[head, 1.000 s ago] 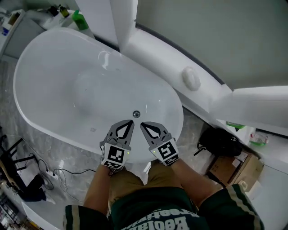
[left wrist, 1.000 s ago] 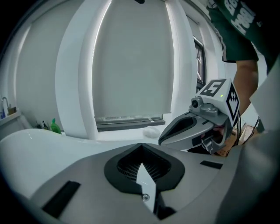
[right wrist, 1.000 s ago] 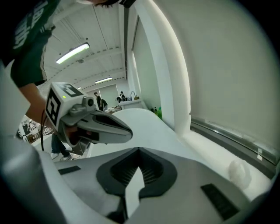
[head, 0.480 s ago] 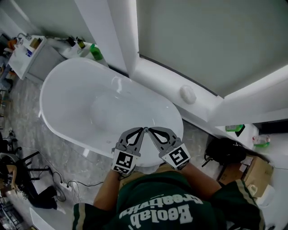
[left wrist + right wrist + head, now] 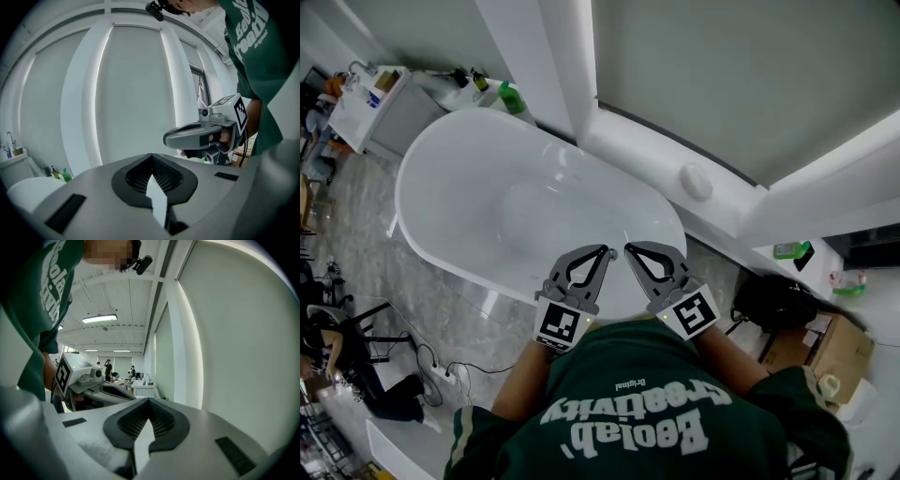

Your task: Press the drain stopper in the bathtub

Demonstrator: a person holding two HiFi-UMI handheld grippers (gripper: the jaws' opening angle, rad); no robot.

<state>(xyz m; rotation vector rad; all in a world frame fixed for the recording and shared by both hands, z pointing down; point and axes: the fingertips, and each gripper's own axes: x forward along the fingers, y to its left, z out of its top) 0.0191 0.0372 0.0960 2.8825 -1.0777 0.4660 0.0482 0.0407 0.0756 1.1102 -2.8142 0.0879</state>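
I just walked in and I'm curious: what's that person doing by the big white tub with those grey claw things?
A person in a green shirt stands at one end of a white bathtub, holding a gripper in each hand. The left gripper and right gripper are both shut with nothing in them, held up side by side near the tub's end. They touch nothing, and the drain stopper can't be seen right now.

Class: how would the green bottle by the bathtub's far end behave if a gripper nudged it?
The green bottle looks small and plastic, so it is probably light and not fragile. It appears to stand upright, so a nudge might tip it.
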